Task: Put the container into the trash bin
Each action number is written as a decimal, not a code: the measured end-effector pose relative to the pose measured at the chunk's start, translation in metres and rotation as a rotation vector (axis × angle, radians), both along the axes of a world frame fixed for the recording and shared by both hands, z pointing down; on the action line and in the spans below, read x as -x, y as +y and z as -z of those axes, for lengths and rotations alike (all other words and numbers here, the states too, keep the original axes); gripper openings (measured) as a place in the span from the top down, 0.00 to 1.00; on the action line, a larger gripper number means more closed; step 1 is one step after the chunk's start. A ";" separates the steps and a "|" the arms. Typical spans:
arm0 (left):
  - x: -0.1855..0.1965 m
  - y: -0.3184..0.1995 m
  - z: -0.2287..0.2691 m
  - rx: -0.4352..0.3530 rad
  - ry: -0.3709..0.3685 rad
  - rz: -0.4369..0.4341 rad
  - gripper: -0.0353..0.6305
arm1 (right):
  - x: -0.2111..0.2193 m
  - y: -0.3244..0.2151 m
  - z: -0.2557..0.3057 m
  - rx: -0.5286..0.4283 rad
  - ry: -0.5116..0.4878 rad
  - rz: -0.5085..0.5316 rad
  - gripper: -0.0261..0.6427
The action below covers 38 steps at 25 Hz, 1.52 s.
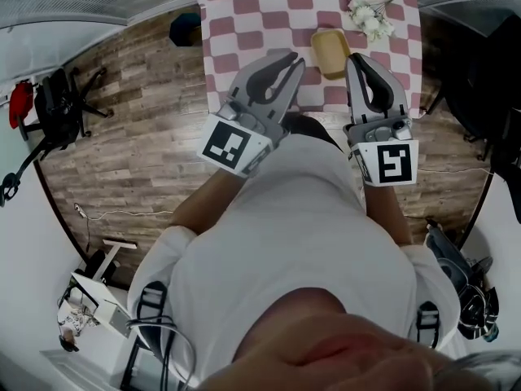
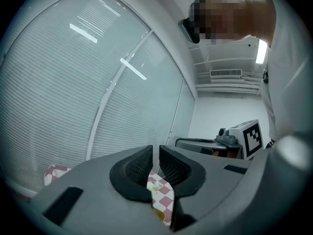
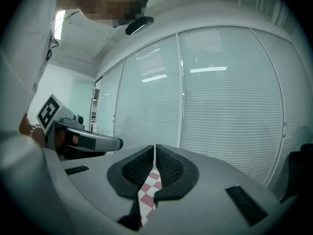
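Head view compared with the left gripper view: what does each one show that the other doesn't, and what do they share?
Only the head view: the wood floor, a black chair and the yellow container seen plainly. Only the left gripper view: the window blinds and an air-conditioning unit. Both: the checkered tablecloth, the white flowers and the right gripper.
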<state>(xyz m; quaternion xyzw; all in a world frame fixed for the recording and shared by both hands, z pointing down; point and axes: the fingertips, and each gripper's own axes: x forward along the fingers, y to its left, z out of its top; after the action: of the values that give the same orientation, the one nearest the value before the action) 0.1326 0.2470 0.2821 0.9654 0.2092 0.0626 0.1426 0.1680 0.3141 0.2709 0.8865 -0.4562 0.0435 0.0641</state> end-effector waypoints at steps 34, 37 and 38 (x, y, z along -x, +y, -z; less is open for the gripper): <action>-0.075 0.043 -0.265 0.084 -0.412 0.121 0.78 | -0.089 0.053 -0.256 0.263 -0.237 -0.033 0.82; -0.076 0.049 -0.292 0.105 -0.470 0.141 0.75 | -0.092 0.060 -0.285 0.296 -0.269 -0.031 0.80; -0.076 0.051 -0.301 0.109 -0.486 0.146 0.74 | -0.093 0.062 -0.293 0.305 -0.278 -0.032 0.80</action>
<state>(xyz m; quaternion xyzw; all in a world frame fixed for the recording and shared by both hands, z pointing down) 0.2083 0.2984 0.5827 0.9254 0.1018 0.2711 0.2446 0.2611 0.3760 0.5642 0.8590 -0.4348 0.2351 0.1331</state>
